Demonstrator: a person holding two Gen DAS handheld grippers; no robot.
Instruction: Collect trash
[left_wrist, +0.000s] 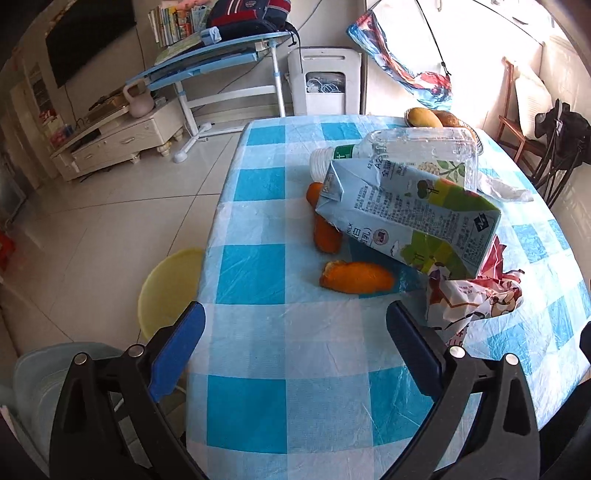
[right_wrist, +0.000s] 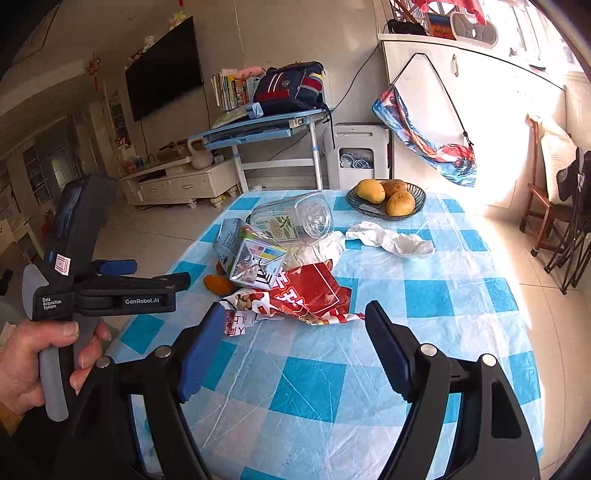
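Note:
Trash lies in a heap on the blue checked table: a crushed milk carton, a clear plastic bottle on its side behind it, orange peels, a red and white wrapper and a crumpled tissue. My left gripper is open over the cloth just short of the nearest peel, with nothing between its fingers. My right gripper is open too, its tips at the near edge of the wrapper without pressing it. In the right wrist view a hand holds the left gripper at the table's left edge.
A dark bowl with mangoes stands at the far side of the table. A yellow stool and a pale chair sit by the left edge. Dark chairs stand at the right.

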